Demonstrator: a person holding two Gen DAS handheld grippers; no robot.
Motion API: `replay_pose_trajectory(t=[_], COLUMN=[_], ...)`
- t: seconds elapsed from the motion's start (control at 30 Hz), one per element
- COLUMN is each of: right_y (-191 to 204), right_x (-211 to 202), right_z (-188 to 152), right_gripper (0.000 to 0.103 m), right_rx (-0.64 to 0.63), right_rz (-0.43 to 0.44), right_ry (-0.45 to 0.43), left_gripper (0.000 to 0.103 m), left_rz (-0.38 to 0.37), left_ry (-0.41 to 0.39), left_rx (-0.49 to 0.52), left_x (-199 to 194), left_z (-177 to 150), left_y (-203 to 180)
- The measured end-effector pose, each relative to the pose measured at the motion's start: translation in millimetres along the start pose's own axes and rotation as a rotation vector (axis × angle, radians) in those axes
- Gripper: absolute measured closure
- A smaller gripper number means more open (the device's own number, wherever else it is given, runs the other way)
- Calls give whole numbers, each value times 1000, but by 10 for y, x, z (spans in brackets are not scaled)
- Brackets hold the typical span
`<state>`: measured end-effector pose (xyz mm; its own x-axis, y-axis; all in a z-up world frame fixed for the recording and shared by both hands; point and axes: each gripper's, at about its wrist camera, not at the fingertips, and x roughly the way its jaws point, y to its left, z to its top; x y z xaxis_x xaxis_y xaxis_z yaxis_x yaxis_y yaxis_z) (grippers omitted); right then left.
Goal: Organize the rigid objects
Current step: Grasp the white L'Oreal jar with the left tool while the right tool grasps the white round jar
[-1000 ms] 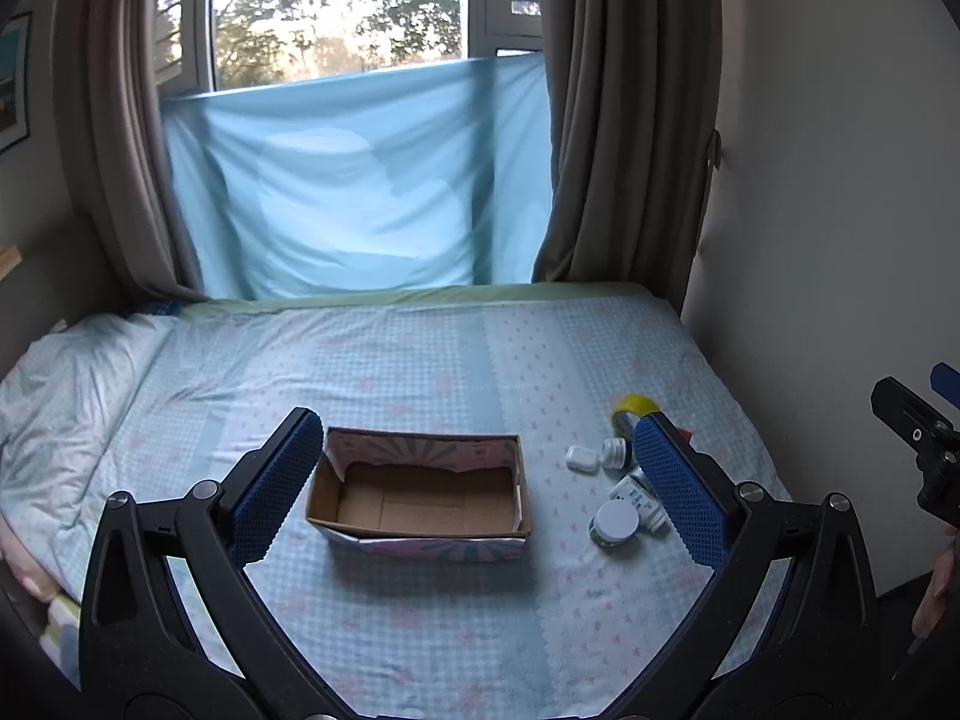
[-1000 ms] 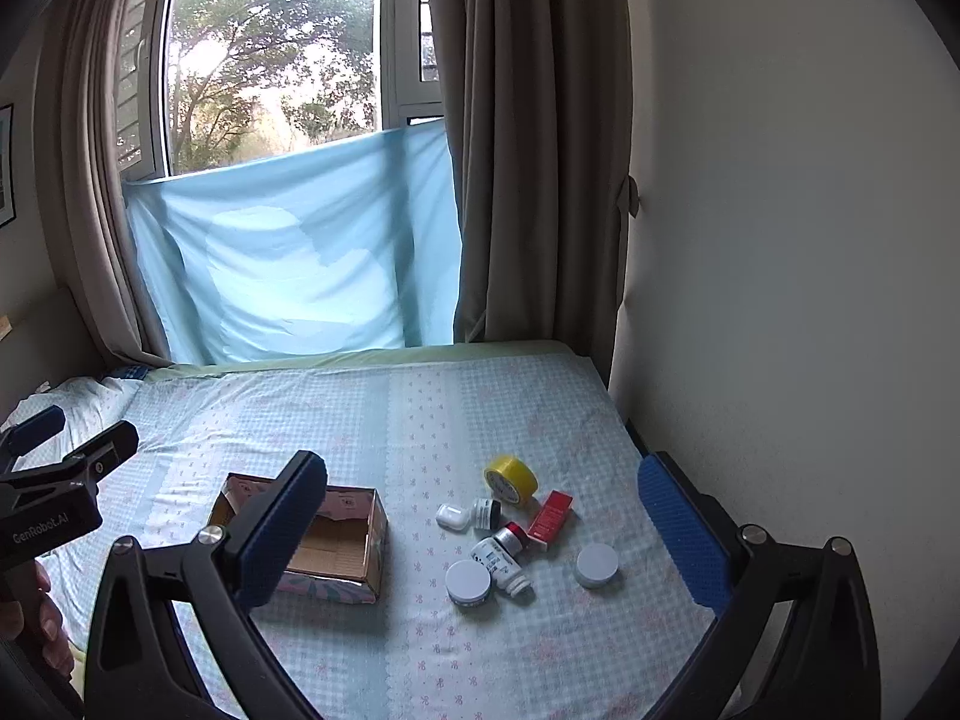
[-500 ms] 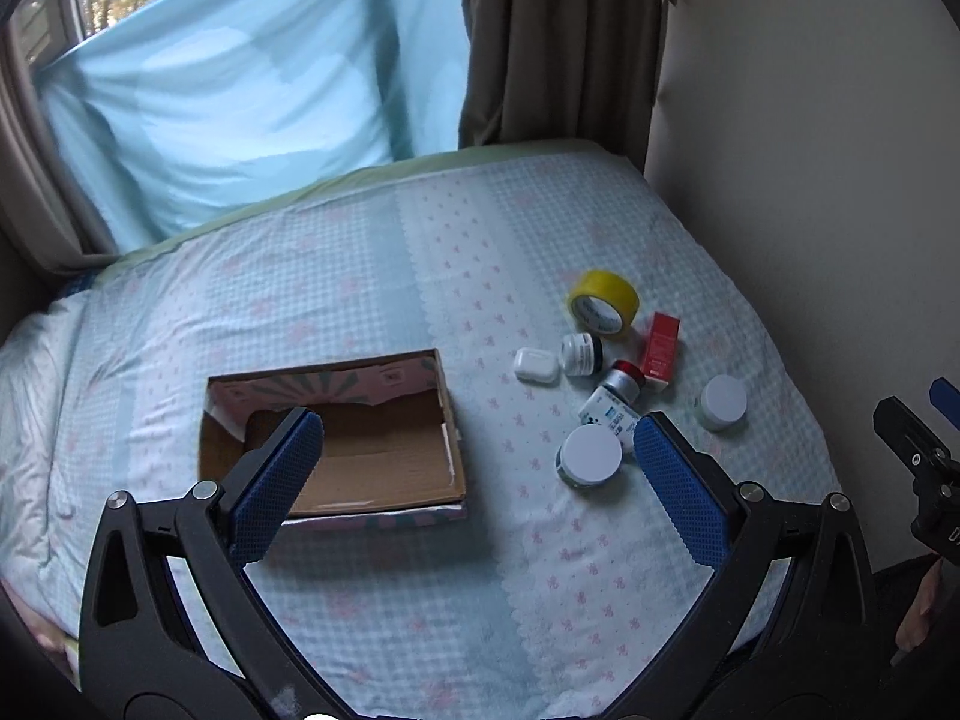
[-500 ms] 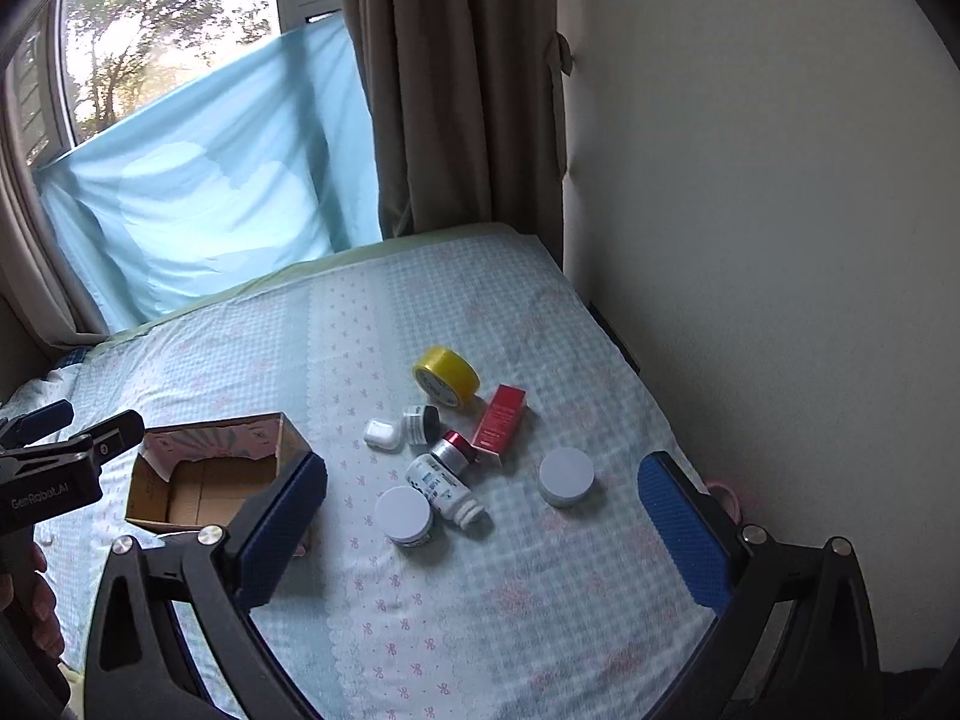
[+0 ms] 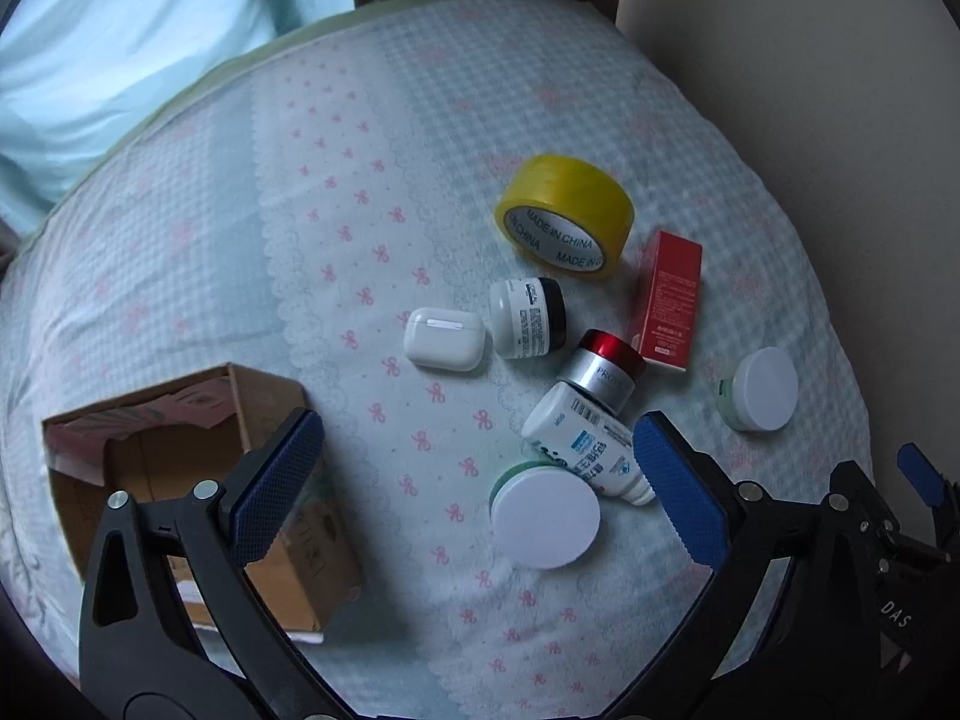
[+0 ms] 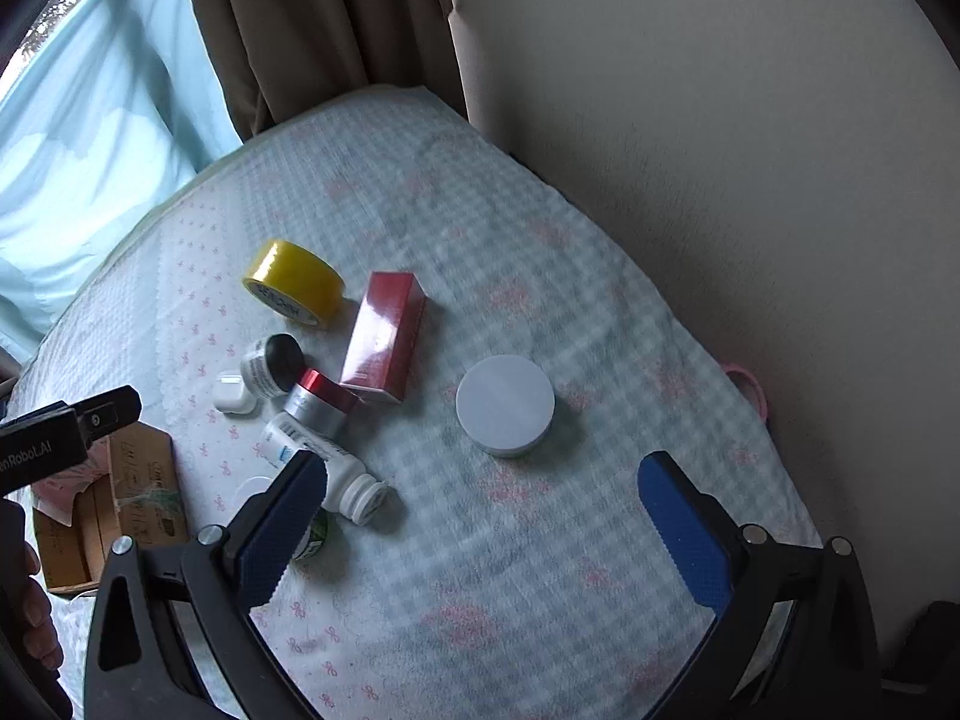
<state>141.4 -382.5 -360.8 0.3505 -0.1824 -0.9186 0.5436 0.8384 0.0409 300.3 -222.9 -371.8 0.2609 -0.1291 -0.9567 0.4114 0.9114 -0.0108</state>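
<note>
Several small items lie on the bed: a yellow tape roll, a red box, a white earbud case, a black-lidded jar, a red-capped silver jar, a white bottle, and two white-lidded round jars. An open cardboard box sits to the left. My left gripper is open above the bed, near the closest round jar. My right gripper is open, hovering before the other round jar.
A beige wall runs along the bed's right edge. Brown curtains and a light blue sheet hang at the far end. A pink ring lies between bed and wall.
Both grippers have moved forward and tilted down toward the bed. The items now look much larger and closer. Both stay open.
</note>
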Motion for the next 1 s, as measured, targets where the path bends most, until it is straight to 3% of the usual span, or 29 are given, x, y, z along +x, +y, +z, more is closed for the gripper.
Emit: replay_pose_trajectory(t=[0.23, 0.5, 0.67, 0.73, 0.8, 0.9, 1.0], right_y=[-44, -94, -117, -131, -149, -158, -109], right_x=[787, 1291, 1411, 1454, 1492, 1523, 1611], right_z=[57, 116, 147, 160, 171, 196, 270], right_gripper=[0, 2, 11, 16, 22, 33, 35], right_rx=[55, 106, 113, 120, 127, 132, 116], right_rz=[-13, -34, -54, -57, -61, -30, -41], right_ry=[82, 141, 163, 175, 188, 192, 194], left_gripper=[15, 28, 31, 37, 54, 55, 56], left_rz=[-21, -18, -2, 12, 17, 15, 17], left_ry=[114, 166, 183, 181, 190, 209, 204], left_rx=[16, 15, 10, 25, 32, 11, 8], left_x=[806, 1303, 1428, 1445, 1470, 1557, 1614], left_z=[300, 413, 437, 451, 465, 527, 540], left_y=[-135, -270, -300, -337, -373, -416, -434])
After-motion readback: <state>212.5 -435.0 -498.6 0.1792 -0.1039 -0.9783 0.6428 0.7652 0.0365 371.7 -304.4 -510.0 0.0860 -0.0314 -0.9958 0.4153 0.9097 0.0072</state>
